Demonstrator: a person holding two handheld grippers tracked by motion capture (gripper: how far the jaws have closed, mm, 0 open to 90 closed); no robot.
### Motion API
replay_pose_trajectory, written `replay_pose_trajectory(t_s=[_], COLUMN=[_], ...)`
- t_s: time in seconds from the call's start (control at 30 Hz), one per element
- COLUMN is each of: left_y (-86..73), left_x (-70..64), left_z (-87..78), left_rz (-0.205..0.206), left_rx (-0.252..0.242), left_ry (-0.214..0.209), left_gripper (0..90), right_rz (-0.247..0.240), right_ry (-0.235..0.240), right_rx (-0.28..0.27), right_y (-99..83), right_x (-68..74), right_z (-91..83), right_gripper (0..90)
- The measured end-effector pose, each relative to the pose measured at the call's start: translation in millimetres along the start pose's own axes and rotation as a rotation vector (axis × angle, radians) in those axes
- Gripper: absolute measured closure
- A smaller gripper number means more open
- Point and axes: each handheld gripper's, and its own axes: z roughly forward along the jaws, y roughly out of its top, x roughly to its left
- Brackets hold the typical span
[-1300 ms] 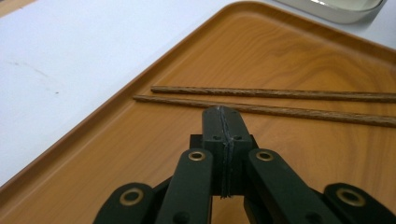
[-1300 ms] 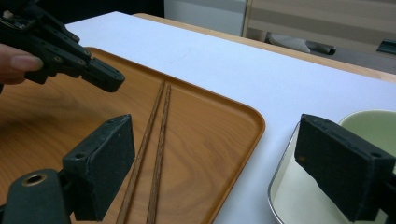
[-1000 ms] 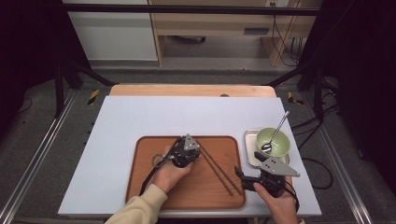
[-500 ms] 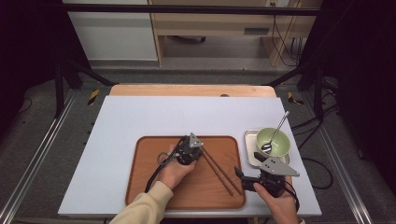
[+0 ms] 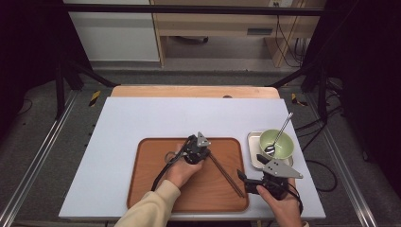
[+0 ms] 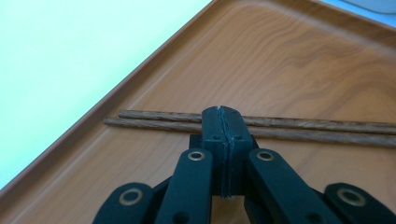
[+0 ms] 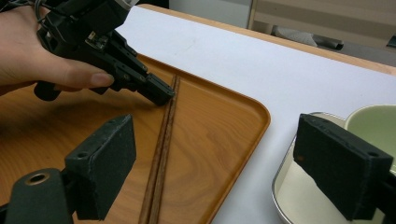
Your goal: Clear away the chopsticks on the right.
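Two chopsticks (image 5: 226,172) lie parallel, slanting across the tray (image 5: 146,189); left tongs (image 6: 222,112) closed empty beside them, right tongs (image 7: 210,158) agape.

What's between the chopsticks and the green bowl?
High view: bare wooden tray, its right rim, a strip of table, then the metal dish holding the green bowl; chopsticks.

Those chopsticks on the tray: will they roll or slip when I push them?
The chopsticks look thin, stiff and light, so likely easy to nudge. They seem round, so may roll apart on the smooth tray. The shut left claw might skid over them.
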Motion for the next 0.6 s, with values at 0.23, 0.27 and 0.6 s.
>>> replay_pose_trajectory(t_s=[0.23, 0.27, 0.6], left_y=[5.2, 6.0, 16.0], left_x=[-6.5, -7.0, -20.5], left_z=[5.3, 5.9, 15.4], left_rz=[0.028, 0.034, 0.059], left_rx=[0.006, 0.007, -0.009], left_ry=[-0.011, -0.017, -0.056], left_gripper=[89.2, 89.2, 89.2], right_rz=[0.000, 0.001, 0.005], right_ry=[0.004, 0.005, 0.006], right_rx=[0.003, 0.004, 0.012], right_y=[-0.2, -0.2, -0.4], right_x=[0.2, 0.3, 0.3], right_z=[0.4, 0.4, 1.0], right_gripper=[13.4, 13.4, 13.4])
